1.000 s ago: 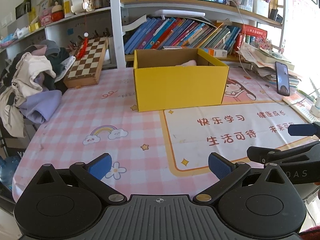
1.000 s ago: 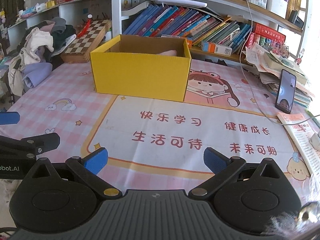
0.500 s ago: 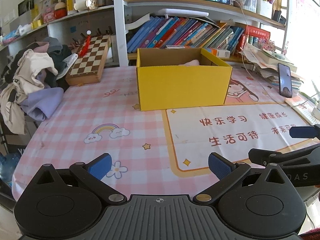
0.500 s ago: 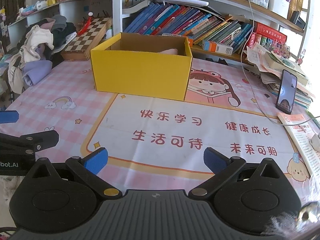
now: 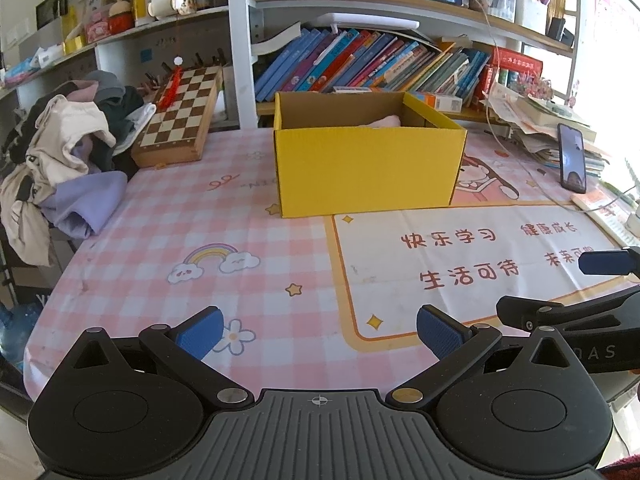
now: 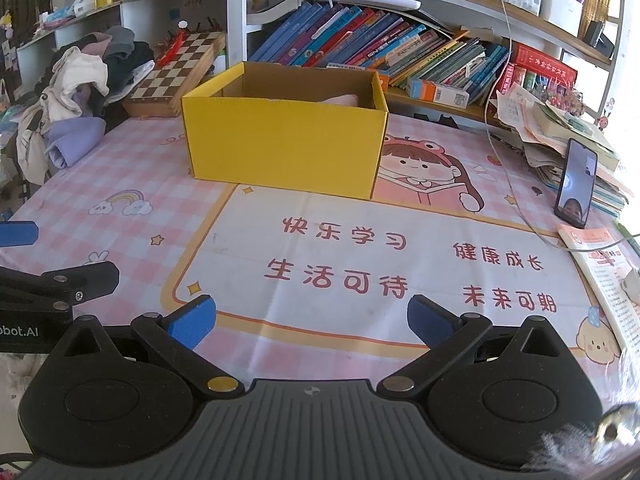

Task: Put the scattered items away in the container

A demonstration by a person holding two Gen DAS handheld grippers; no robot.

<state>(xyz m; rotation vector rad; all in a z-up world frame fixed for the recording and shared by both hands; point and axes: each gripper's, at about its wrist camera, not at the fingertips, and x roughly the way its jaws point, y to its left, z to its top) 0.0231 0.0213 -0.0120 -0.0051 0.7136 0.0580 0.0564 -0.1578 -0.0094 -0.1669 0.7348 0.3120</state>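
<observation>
The open-topped yellow cardboard box [image 5: 368, 170] stands on the pink checkered table [image 5: 160, 240], a pale pink item [image 5: 384, 121] inside its back right corner. In front of the box, the left gripper [image 5: 318, 330] and right gripper [image 6: 307, 316] hover released, side by side, holding nothing.

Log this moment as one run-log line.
left hand-held gripper: open, empty | right hand-held gripper: open, empty | yellow cardboard box: upright on table, pink item inside | phase: both hovering short of box
</observation>
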